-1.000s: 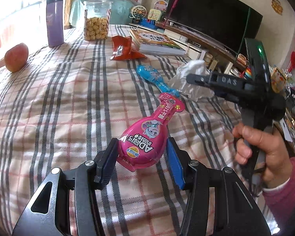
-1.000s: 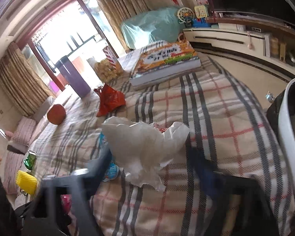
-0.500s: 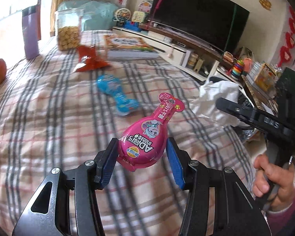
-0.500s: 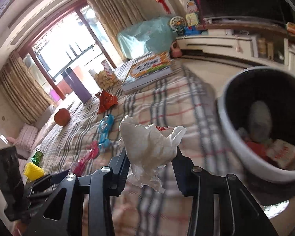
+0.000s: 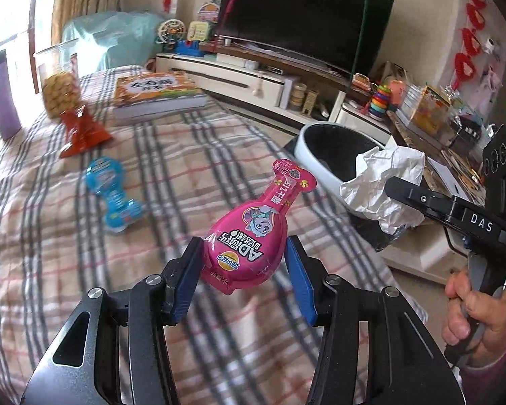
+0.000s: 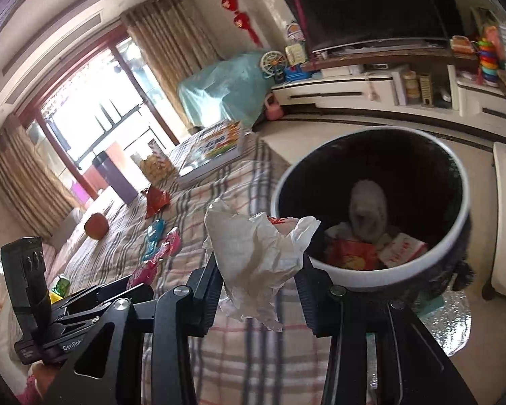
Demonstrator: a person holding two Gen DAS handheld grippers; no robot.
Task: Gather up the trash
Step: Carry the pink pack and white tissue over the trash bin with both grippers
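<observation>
Clamping pink wrapper in left gripper, right gripper pinching crumpled tissue beside bin

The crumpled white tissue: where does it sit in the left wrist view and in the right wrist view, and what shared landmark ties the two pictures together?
Left wrist view: the crumpled white tissue is at right of centre, held by the right gripper, in front of the bin.
Right wrist view: it fills the lower centre, pinched between the jaws, left of the bin.
Shared landmark: the white-rimmed trash bin, beside the plaid-covered surface in both.
</observation>
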